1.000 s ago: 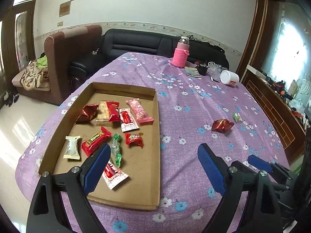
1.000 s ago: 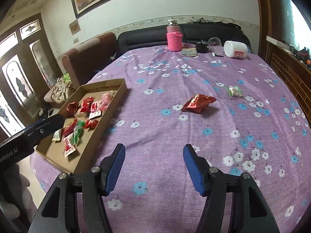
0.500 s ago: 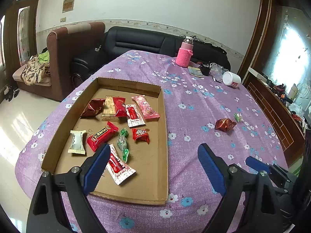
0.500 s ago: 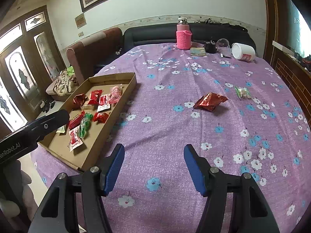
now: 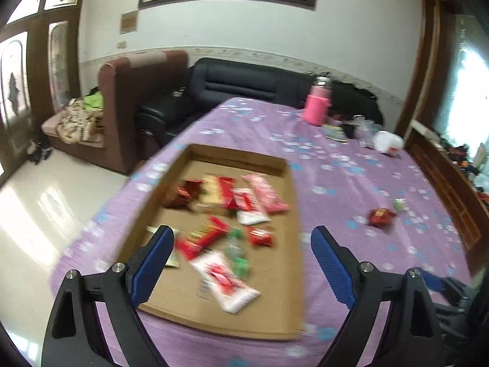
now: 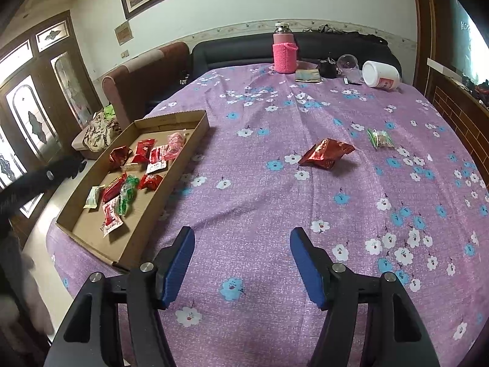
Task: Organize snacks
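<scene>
A shallow cardboard tray (image 6: pixel 171 189) (image 5: pixel 284 287) lies on the left of the purple flowered tablecloth and holds several wrapped snacks (image 6: pixel 122 189) (image 5: pixel 223 214). Two snacks lie loose on the cloth: a red foil packet (image 6: pixel 325 153) (image 5: pixel 380 216) and a small green packet (image 6: pixel 380 137) (image 5: pixel 398 204). My left gripper (image 5: pixel 241 260) hangs open above the tray's near end, nothing between its blue pads. My right gripper (image 6: pixel 241 257) stands open over bare cloth, well short of the red packet, empty. The left view is blurred.
At the table's far end stand a pink-sleeved bottle (image 6: pixel 284 52), a white jar on its side (image 6: pixel 382 75), a dark cup (image 6: pixel 328 68), a glass (image 6: pixel 348 62) and a flat pouch (image 6: pixel 308 76). Sofas (image 5: pixel 244 85) sit behind. The floor drops off left of the tray.
The left gripper has drawn back and tilted up, so the tray sits lower and farther in its view. The right view has shifted a little, the tray now more in frame.
</scene>
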`<state>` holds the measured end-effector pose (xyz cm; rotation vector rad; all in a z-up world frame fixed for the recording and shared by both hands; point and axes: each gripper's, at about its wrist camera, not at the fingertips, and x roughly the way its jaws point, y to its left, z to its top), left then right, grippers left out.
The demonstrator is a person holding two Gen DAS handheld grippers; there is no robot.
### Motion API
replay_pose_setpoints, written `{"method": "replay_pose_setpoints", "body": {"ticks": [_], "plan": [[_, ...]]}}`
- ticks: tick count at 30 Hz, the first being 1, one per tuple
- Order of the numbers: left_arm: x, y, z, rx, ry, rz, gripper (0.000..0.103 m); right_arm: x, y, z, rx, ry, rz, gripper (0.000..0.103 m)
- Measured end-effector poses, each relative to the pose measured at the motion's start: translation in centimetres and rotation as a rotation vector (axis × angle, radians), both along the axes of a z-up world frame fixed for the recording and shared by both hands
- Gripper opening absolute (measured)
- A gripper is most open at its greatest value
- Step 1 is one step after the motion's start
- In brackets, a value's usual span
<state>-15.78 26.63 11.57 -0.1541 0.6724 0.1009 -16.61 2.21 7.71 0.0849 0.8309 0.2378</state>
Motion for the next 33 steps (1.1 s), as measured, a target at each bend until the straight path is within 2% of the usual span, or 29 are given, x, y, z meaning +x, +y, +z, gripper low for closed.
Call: {"method": "replay_pose_setpoints", "body": {"ticks": [3, 5, 6, 8, 11, 15, 17, 19, 22, 24, 26, 30, 33], "plan": [[2.1, 3.9, 0.0, 0.029, 0.074, 0.066, 0.091, 0.2, -0.6, -0.2, 0.018, 0.001, -0.014, 0.069], [4.0, 5.1, 0.1, 0.105, 0.103, 0.088, 0.091, 0.5, -1.0, -0.7, 0.042, 0.012, -0.024, 0.069], [5.2, 5.2, 0.1, 0.176, 0.117, 0.105, 0.091, 0.6, -1.2, -0.9, 0.052, 0.018, -0.027, 0.069], [8.1, 4.8, -0.6, 0.291, 0.157, 0.080, 0.091, 0.9, -1.4, -1.5, 0.082, 0.041, -0.027, 0.069], [11.5, 4.3, -3.0, 0.391, 0.257, 0.064, 0.091, 0.7, -1.4, -1.5, 0.083, 0.041, -0.022, 0.069], [12.5, 2.8, -5.7, 0.532, 0.341, 0.042, 0.091, 0.4, -2.0, -0.7, 0.075, 0.003, -0.030, 0.069], [12.1, 1.9, -6.9, 0.597, 0.385, -0.002, 0.091, 0.5, -2.4, -0.5, 0.077, -0.011, -0.039, 0.071], [11.6, 1.4, -7.0, 0.622, 0.384, -0.026, 0.091, 0.7, -2.7, -0.6, 0.089, -0.010, -0.046, 0.072], [11.8, 1.8, -4.6, 0.580, 0.320, 0.004, 0.091, 1.2, -3.0, -1.0, 0.103, 0.001, -0.050, 0.072], [13.2, 2.3, -2.8, 0.554, 0.274, 0.053, 0.091, 1.2, -3.2, -1.1, 0.112, 0.003, -0.050, 0.072], [15.7, 2.4, -2.4, 0.574, 0.272, 0.074, 0.091, 1.1, -3.3, -0.9, 0.111, -0.005, -0.049, 0.072], [19.8, 1.9, -5.0, 0.683, 0.349, 0.081, 0.091, 0.6, -4.0, -0.5, 0.113, -0.020, -0.060, 0.072], [20.3, 0.4, -8.0, 0.772, 0.430, 0.026, 0.092, 0.4, -4.8, -0.2, 0.114, -0.033, -0.073, 0.072]]}}
